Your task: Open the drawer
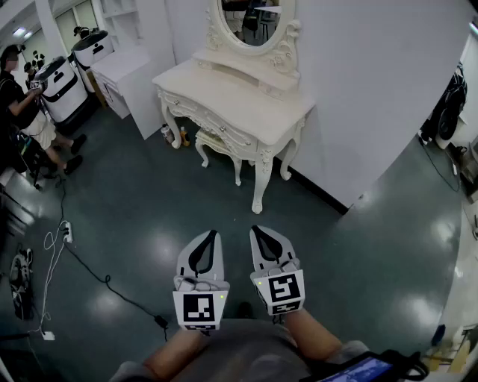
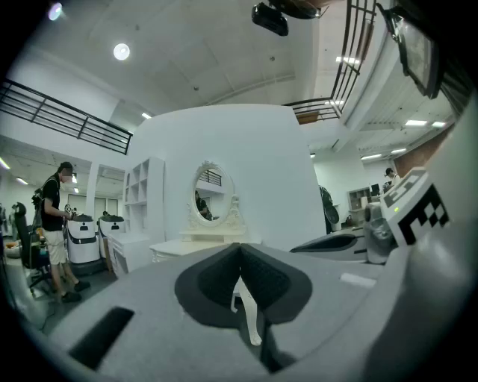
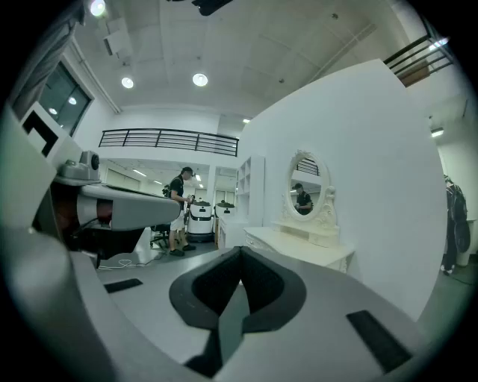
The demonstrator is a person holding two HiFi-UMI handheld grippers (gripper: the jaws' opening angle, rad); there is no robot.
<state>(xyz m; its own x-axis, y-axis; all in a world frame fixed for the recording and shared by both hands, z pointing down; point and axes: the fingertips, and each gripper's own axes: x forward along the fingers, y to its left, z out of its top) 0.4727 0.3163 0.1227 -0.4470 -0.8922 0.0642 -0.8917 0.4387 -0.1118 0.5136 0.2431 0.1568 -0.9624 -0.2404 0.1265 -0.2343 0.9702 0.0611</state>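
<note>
A cream dressing table [image 1: 246, 104] with an oval mirror [image 1: 254, 19] stands against a white wall, well ahead of me. Its drawers [image 1: 224, 134] run along the front apron, all closed. My left gripper [image 1: 211, 235] and right gripper [image 1: 258, 230] hang side by side over the dark floor, a good distance short of the table. Both are shut and empty. In the left gripper view the left gripper [image 2: 240, 246] points at the table [image 2: 187, 246]. In the right gripper view the table [image 3: 299, 242] lies to the right of the right gripper [image 3: 240, 250].
A stool [image 1: 216, 149] is tucked under the table. A white cabinet [image 1: 123, 74] and wheeled white machines [image 1: 63, 86] stand at the far left, with a person [image 1: 19, 112] beside them. A cable and power strip [image 1: 66, 231] lie on the floor at left.
</note>
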